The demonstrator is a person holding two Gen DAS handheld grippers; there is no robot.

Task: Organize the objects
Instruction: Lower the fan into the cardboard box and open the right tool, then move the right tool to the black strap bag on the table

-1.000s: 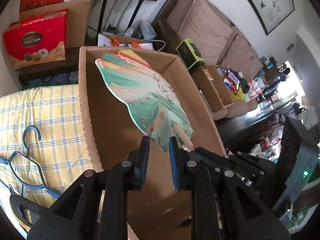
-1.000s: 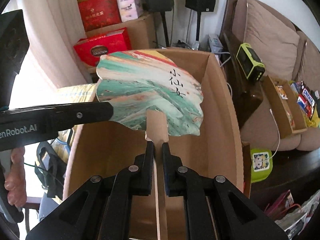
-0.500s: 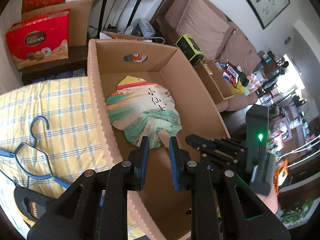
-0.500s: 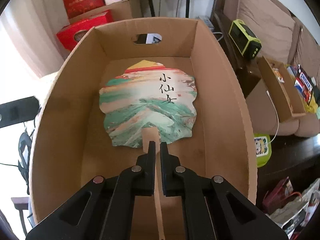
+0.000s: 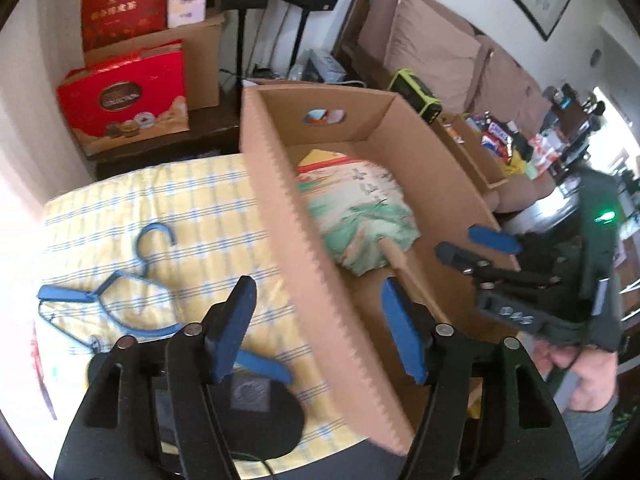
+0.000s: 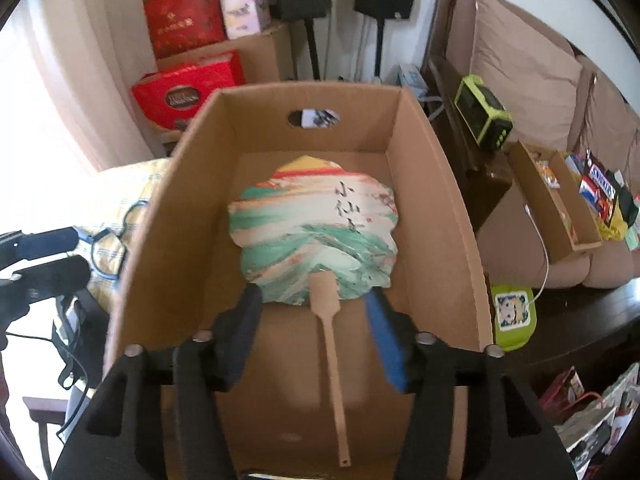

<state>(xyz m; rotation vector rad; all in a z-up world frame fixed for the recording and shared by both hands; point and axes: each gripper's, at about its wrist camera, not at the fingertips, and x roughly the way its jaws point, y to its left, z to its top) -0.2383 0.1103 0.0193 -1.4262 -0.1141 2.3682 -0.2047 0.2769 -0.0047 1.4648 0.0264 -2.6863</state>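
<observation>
A paper fan with green, red and white swirls lies flat on the floor of a cardboard box. Its wooden handle points toward me. My right gripper hangs over the box's near end with its jaws opening, the handle between them untouched. In the left wrist view the fan shows past the box's left wall. My left gripper straddles that wall from above, jaws opening, nothing in them. A blue hanger lies on the checked cloth.
A black slipper-like thing lies on the yellow checked cloth near the left fingers. Red gift boxes stand behind. A sofa, a green radio and a snack tray are to the right.
The fan went from held up by its handle to lying on the box floor, let go. Both grippers opened. The left gripper shifted left, from inside the box to over its wall.
</observation>
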